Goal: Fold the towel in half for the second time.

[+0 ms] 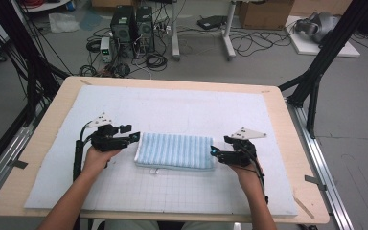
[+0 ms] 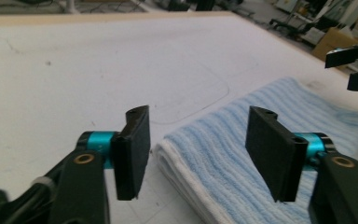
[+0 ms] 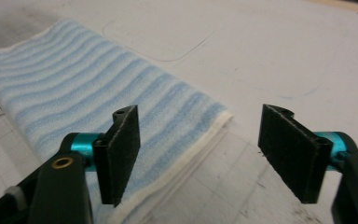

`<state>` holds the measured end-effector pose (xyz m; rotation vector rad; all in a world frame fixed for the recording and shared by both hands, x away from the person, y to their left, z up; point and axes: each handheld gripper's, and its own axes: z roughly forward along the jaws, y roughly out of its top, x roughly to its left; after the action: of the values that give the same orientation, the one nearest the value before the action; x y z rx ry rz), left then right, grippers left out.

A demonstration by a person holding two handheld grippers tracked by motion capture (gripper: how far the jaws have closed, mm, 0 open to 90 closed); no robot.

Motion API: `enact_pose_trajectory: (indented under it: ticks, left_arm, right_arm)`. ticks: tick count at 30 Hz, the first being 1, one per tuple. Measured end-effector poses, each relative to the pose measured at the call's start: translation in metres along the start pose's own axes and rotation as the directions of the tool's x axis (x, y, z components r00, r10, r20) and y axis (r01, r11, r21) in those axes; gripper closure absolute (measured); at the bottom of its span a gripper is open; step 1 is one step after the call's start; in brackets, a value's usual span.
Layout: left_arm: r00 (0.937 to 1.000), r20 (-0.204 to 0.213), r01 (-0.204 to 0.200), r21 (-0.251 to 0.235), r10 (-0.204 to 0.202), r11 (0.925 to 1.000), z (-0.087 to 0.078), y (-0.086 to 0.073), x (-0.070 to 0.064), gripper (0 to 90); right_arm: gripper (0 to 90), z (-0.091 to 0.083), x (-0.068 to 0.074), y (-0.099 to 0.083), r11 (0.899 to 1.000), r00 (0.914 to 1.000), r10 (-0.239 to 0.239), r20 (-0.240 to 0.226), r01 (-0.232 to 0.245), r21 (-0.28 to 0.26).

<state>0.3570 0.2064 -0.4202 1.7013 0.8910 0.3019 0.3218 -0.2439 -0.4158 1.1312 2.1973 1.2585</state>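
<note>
Lying folded on the white mat (image 1: 172, 191) near the middle of the table (image 1: 43, 143), the blue-striped towel (image 1: 175, 151) sits between the two grippers (its white edging shows along the near side). At its left end the left gripper (image 1: 133, 134) hovers with jaws spread wide, nothing between them; in the left gripper view the towel's (image 2: 261, 140) corner lies just below and ahead of the gap. At the right end the right gripper (image 1: 214, 152) is likewise spread and empty, and in the right gripper view the towel's (image 3: 74, 93) corner reaches under its left jaw.
</note>
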Motion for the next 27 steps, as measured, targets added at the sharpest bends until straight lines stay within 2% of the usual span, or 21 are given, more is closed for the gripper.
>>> enact_pose_trajectory:
  ticks: [1,2,4,6,9,13,15,17,22,27]
  left_arm:
    - [1.0000,-0.007,0.001,-0.012,-0.001,0.9999,-0.004,0.001,0.001,24.4]
    - [0.9999,-0.006,-0.013,-0.022,0.013,0.9997,-0.009,0.001,0.003,22.2]
    - [0.9992,-0.009,-0.040,-0.044,0.040,0.9982,-0.019,0.000,0.006,21.1]
    - [0.9986,-0.019,-0.050,-0.077,0.049,0.9957,-0.027,-0.004,0.009,18.8]
    - [0.9981,-0.035,-0.055,-0.121,0.051,0.9912,-0.034,-0.008,0.011,18.8]
    - [0.9966,-0.025,-0.081,-0.165,0.078,0.9829,-0.041,-0.009,0.010,20.2]
    - [0.9921,-0.037,-0.124,-0.181,0.119,0.9756,-0.043,-0.011,0.009,20.6]
    - [0.9898,-0.043,-0.141,-0.167,0.136,0.9757,-0.044,-0.013,0.009,21.9]
    - [0.9909,-0.057,-0.128,-0.137,0.122,0.9823,-0.043,-0.013,0.010,22.1]
    - [0.9921,-0.063,-0.116,-0.134,0.108,0.9842,-0.043,-0.014,0.010,22.1]
  right_arm:
    - [23.8,-0.005,0.000,-0.001,1.000,0.9999,-0.002,0.014,0.002,-0.010]
    - [21.2,-0.009,-0.001,-0.001,1.000,0.9994,-0.012,0.033,0.012,-0.014]
    - [18.5,-0.017,-0.004,-0.003,0.999,0.9984,-0.022,0.052,0.023,-0.023]
    - [11.9,-0.025,-0.007,-0.007,0.999,0.9968,-0.023,0.076,0.025,-0.029]
    - [11.6,-0.036,-0.013,-0.013,0.999,0.9942,-0.007,0.107,0.013,-0.053]
    - [11.4,-0.049,-0.019,-0.021,0.996,0.9916,-0.011,0.129,0.023,-0.090]
    - [11.3,-0.052,-0.021,-0.024,0.995,0.9903,-0.008,0.139,0.022,-0.101]
    - [11.3,-0.053,-0.023,-0.027,0.994,0.9891,-0.013,0.146,0.028,-0.102]
    - [11.3,-0.053,-0.025,-0.031,0.993,0.9897,-0.007,0.143,0.024,-0.112]
    - [11.3,-0.054,-0.024,-0.030,0.994,0.9903,0.000,0.139,0.015,-0.111]
